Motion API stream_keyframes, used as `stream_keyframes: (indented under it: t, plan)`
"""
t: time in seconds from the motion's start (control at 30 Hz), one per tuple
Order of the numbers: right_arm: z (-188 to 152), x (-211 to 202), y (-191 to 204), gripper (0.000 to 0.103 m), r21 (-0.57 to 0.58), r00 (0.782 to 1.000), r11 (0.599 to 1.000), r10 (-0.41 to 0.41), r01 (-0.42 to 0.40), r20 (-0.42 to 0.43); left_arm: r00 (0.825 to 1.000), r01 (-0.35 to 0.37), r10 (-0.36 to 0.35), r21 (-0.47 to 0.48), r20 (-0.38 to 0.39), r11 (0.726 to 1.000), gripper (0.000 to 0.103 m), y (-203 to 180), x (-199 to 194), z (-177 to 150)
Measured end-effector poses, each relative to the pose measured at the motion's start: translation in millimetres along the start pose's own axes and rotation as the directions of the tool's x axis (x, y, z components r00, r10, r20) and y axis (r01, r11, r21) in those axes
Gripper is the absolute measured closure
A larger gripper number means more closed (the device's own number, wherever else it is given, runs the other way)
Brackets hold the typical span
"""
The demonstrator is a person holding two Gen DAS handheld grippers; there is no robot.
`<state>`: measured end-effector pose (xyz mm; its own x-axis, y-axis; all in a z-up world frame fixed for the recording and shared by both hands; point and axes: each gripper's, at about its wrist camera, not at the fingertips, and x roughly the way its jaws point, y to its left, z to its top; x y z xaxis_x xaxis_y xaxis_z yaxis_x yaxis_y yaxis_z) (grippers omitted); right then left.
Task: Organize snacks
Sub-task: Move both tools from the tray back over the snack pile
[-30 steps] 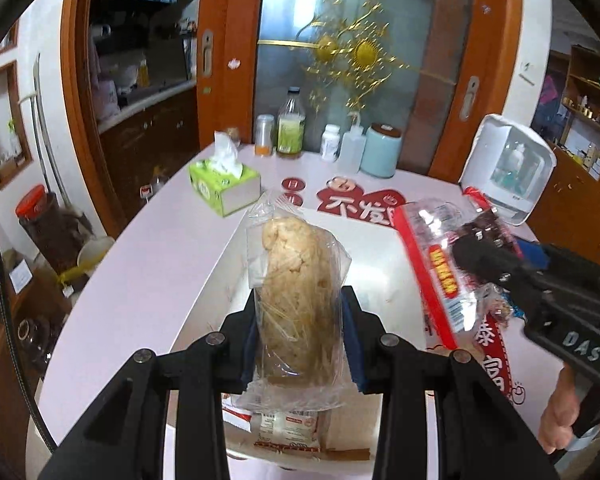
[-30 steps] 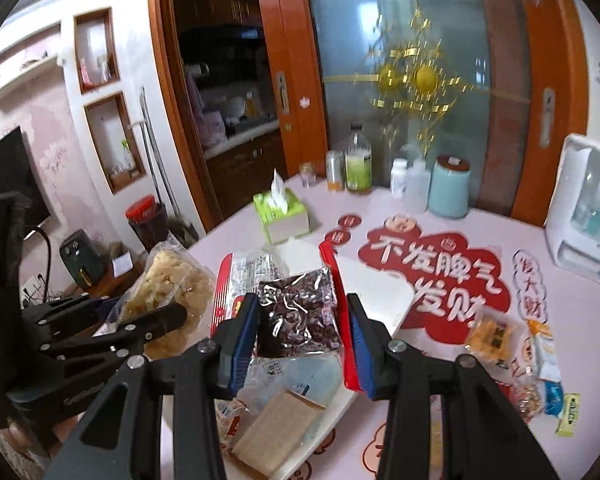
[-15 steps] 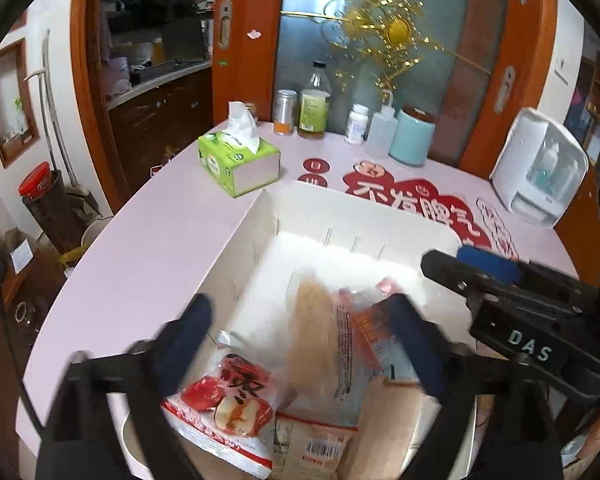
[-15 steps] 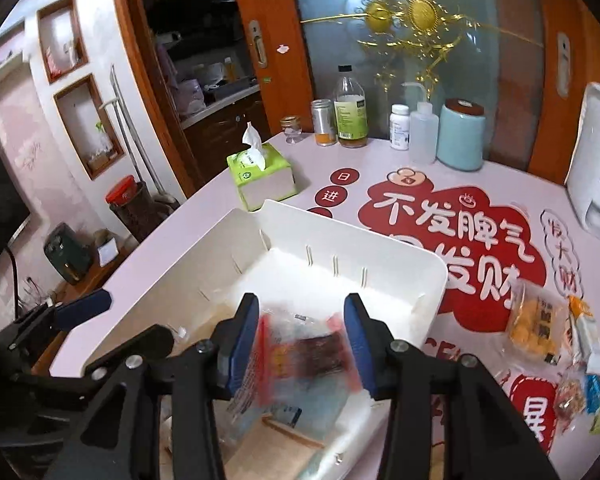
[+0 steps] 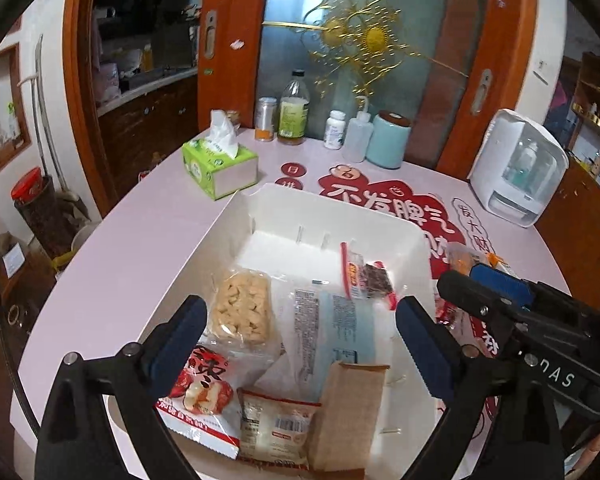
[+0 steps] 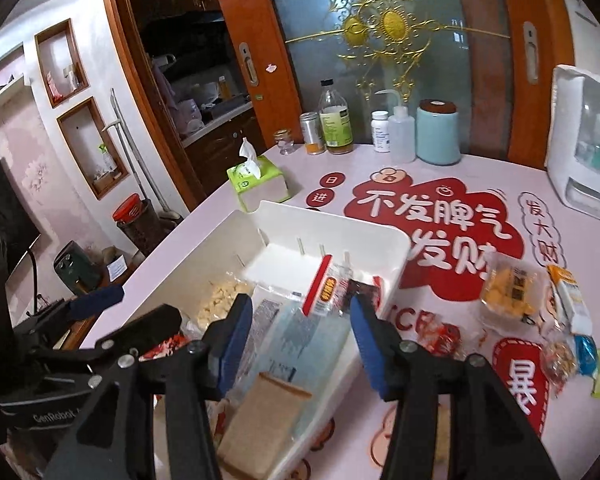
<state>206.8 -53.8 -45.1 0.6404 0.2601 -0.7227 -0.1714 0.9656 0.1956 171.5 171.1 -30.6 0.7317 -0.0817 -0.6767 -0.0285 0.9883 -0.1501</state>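
**A:** Start at the grippers. How do they stand?

**B:** The left gripper (image 5: 300, 320) has its matte black arms and blue rubbery pads spread wide, nothing pressed between them. The right gripper (image 6: 300, 320) is narrower, its jaws opening; no pad presses on anything, though packets lie beneath the gap.

**A:** And under them?

**B:** A white plastic bin (image 5: 332, 208), rectangular with rounded corners, smooth walls and thin upright ribs along the inside. The snacks sit in its near half. By the left pad lies a clear crinkly bag of pale puffed pieces (image 5: 242, 308), lumpy in texture. Beside that, a flat glossy pale blue packet (image 5: 336, 320), and at its far edge a clear packet with a red strip and dark contents (image 5: 364, 276).

**A:** Nearer the camera?

**B:** A red and white pouch with printed fruit (image 5: 200, 392), a small clear packet bearing a barcode (image 5: 278, 428), and a matte brown paper packet (image 5: 352, 412), oblong, propped at the near wall.

**A:** Outside the bin?

**B:** More snacks lie loose on the smooth pink tabletop (image 6: 440, 168) to the right: a clear square pack of yellow pieces (image 6: 512, 288) and small shiny wrapped sweets (image 6: 568, 356). Beyond the bin stand a green tissue box (image 6: 258, 182), a glass bottle (image 6: 334, 120) and a pale blue cylindrical canister (image 6: 438, 132).
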Motion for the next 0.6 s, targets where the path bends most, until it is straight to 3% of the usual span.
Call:
stream_keyframes:
  t: [0.37, 0.6]
  plan:
    - [-19, -71, -11, 0.051, 0.009, 0.998, 0.999, -0.034, 0.034, 0.057, 0.997, 0.024, -0.029, 0.073, 0.069, 0.997, 0.008, -41, -64, -8]
    - [-24, -140, -39, 0.051, -0.012, 0.98, 0.992, -0.121, 0.124, 0.156, 0.989, 0.039, -0.058, 0.135, 0.135, 0.99, 0.004, -72, -110, -11]
